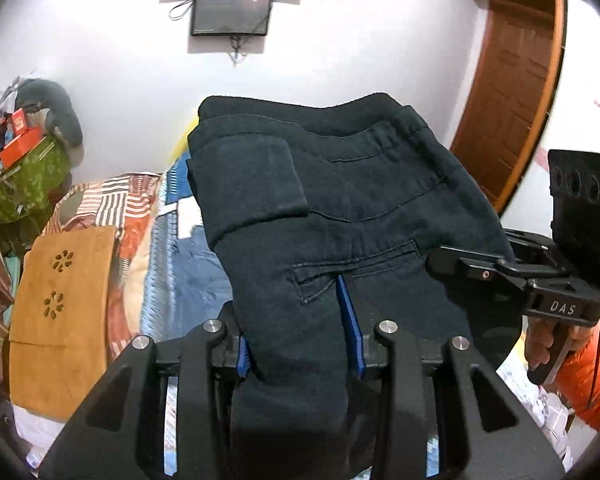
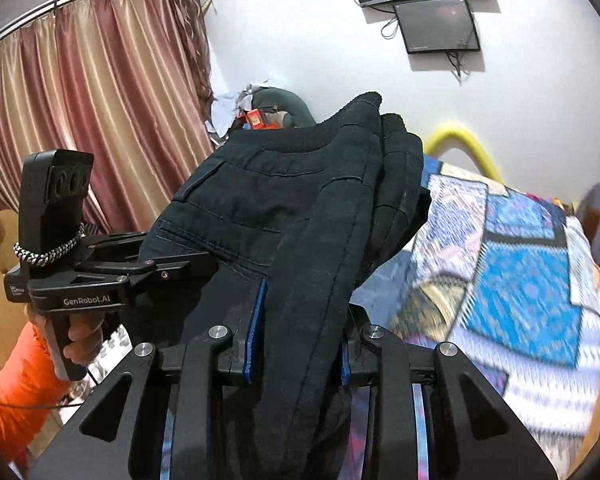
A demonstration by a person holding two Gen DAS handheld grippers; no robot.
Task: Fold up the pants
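The dark navy pants [image 1: 320, 200] are folded into a thick bundle and held up in the air above the bed. My left gripper [image 1: 300, 320] is shut on the bundle's near edge, cloth pinched between its blue pads [image 1: 350, 320]. The right gripper [image 1: 472, 264] shows at the right of that view, clamped on the bundle's right side. In the right wrist view the pants [image 2: 300, 208] fill the middle, and my right gripper [image 2: 300, 328] is shut on several stacked layers. The left gripper [image 2: 168, 268] grips the bundle from the left there.
A bed with a blue patterned quilt [image 2: 520, 272] lies below and to the right. A tan board [image 1: 64, 312] and striped cloth [image 1: 112, 200] lie at the left. Pink curtains [image 2: 80, 112], a wall screen [image 1: 232, 10] and a wooden door [image 1: 512, 80] surround the space.
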